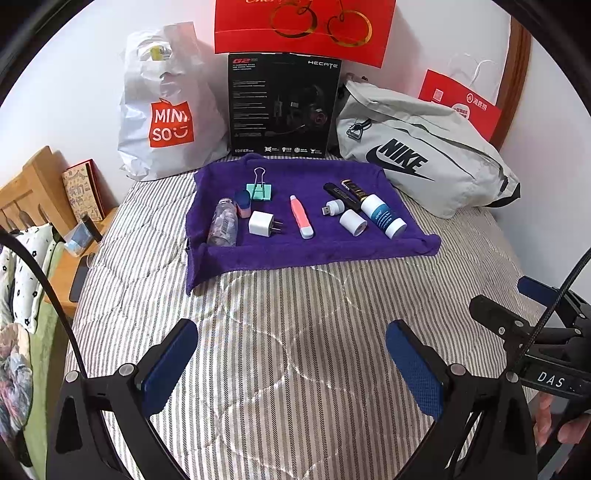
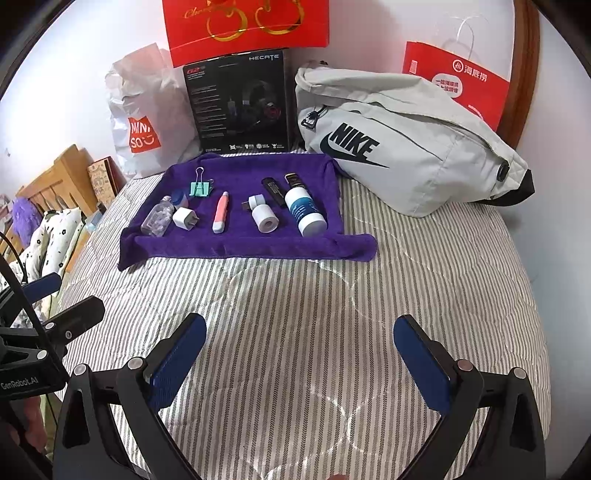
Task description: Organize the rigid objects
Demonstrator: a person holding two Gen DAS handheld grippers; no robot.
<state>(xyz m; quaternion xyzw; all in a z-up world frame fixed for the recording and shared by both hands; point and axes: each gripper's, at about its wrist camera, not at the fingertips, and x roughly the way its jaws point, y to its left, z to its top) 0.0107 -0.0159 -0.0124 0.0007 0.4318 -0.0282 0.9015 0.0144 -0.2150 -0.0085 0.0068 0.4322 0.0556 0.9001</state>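
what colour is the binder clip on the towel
Mint green, with silver wire handles; the binder clip shows best in the left wrist view, standing near the purple towel's back edge.

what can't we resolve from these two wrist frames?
- Blue-capped pink item: left wrist view, mostly hidden behind the clear bottle; identity unclear.
- Black tube: label too small in both views.
- Headset box fine print: too small and blurred.
- Miniso bag contents: hidden by its plastic.
- Red bag: top cut off by the frame edge.
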